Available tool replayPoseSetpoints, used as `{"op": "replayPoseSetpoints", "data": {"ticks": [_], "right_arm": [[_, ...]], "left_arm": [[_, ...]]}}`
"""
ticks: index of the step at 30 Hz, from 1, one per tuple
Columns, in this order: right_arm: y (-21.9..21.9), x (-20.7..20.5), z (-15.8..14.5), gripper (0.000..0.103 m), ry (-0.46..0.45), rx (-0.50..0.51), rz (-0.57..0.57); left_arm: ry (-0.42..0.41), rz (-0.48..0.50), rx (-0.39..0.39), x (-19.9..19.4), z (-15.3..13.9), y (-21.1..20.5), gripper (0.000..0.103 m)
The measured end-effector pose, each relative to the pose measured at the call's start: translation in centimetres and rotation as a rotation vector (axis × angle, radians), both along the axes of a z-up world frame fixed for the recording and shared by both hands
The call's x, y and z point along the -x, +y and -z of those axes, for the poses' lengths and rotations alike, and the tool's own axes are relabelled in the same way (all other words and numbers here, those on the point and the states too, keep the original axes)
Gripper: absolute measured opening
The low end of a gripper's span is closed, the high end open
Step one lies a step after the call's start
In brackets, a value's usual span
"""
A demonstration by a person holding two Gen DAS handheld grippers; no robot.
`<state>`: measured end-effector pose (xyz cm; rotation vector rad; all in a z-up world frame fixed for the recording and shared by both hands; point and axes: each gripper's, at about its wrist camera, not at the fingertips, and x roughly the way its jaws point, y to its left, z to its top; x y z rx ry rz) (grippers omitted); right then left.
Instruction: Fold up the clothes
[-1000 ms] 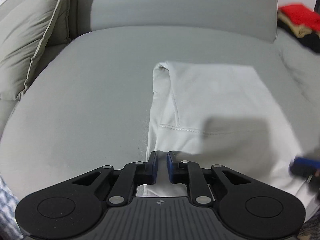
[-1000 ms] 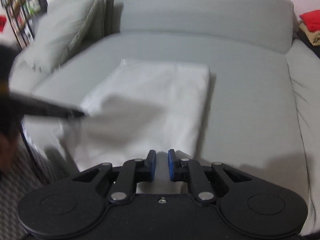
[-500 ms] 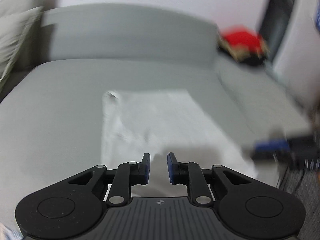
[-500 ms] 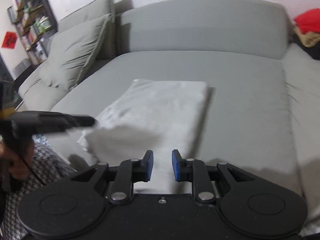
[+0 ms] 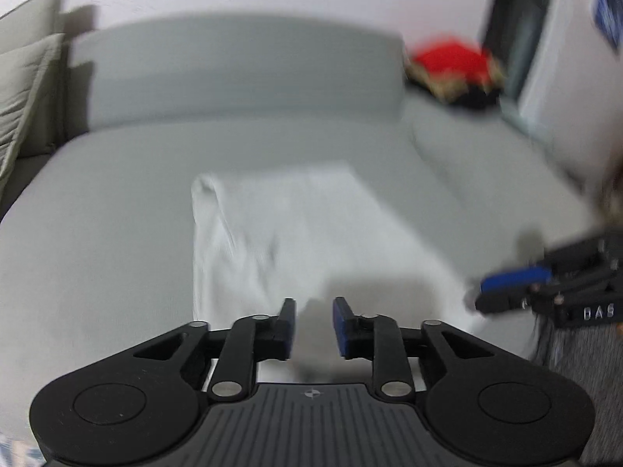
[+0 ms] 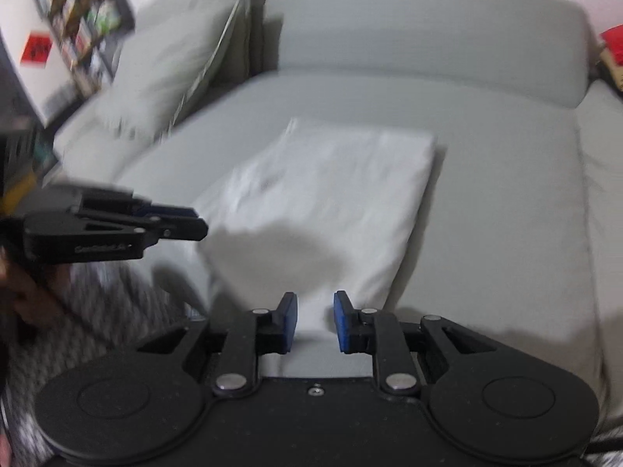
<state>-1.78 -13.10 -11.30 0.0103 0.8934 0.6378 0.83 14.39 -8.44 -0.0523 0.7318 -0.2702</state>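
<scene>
garment: white folded garment (image 5: 296,233) lying flat on the grey sofa seat (image 5: 117,233), roughly a long rectangle, near edge right at the front lip of the cushion. Can't tell what kind of clothing it is, too blurry.

left gripper: left gripper (image 5: 314,325) has its jaws parted a bit with nothing between them, hovering over the near edge of the cloth, not touching as far as I can see.

right gripper: right gripper (image 6: 315,321) same deal, jaws a little apart and empty, sitting over the near right part of the cloth.

step in hand: my guess is both claws are between grabs, lining up for the next fold.

how to do it well: I'd go for the two near corners, one claw each, and pinch all the layers at once so the stack doesn't slide apart. Lift evenly, carry the edge straight to the far edge, lay it down before letting go.

watch out: near edge hangs close to the cushion lip, so a sloppy pinch could drag the whole thing off.

other stuff: pillow (image 6: 167,74) on the left, pile of red and dark clothes (image 5: 451,70) far right, well apart from the work.
</scene>
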Motion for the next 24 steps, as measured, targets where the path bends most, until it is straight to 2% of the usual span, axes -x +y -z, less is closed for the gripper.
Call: {"op": "replayPoseSetpoints", "data": {"ticks": [1,3,5,8,9,10,12,14,15,16,19,21,24], "right_arm": [[-0.2,-0.8,-0.4,0.021,-0.014,-0.031,0.029],[-0.2,-2.8,-0.3,0.021,-0.022,-0.077,0.100],[0.0,-5.4,0.7,0.016,0.023,-0.141,0.157],[0.8,-9.1,3.7,0.015,0.146,-0.221,0.200],[1.4,-9.8,4.8,0.015,0.161,-0.207,0.196],[1.8,-10.5,6.0,0.014,0.174,-0.193,0.195],[1.6,-10.6,7.6,0.000,0.143,-0.160,0.250],[-0.1,-10.0,7.7,0.000,0.072,-0.143,0.392],[-1.1,-9.9,7.8,0.007,0.058,-0.120,0.469],[-2.2,-10.0,7.9,0.006,0.062,-0.112,0.519],[-4.5,-11.0,7.5,0.006,0.090,-0.184,0.571],[-4.4,-11.7,6.7,0.007,0.059,-0.243,0.575],[-3.1,-13.2,6.3,0.007,0.057,-0.349,0.535]], "left_arm": [[-0.020,-0.027,0.013,-0.8,-0.1,0.2,0.024],[-0.005,-0.028,0.049,-3.4,0.5,0.1,0.018],[0.017,-0.017,0.074,-5.9,1.3,0.0,0.017],[0.086,-0.047,0.012,-8.3,3.2,-0.1,0.015],[0.146,-0.097,-0.029,-9.2,4.3,0.2,0.006],[0.173,-0.149,-0.039,-8.4,4.8,0.6,0.006],[0.160,-0.214,-0.004,-7.6,4.5,2.1,0.008],[0.130,-0.257,-0.018,-7.0,4.1,3.3,0.006],[0.115,-0.278,-0.025,-6.8,3.9,3.8,0.005],[0.100,-0.299,-0.032,-6.5,3.7,4.4,0.005],[0.040,-0.226,0.047,-6.7,2.5,4.6,0.004],[0.007,-0.142,0.109,-7.7,1.9,3.2,0.006],[-0.010,-0.022,0.097,-9.9,2.1,0.5,0.010]]}}
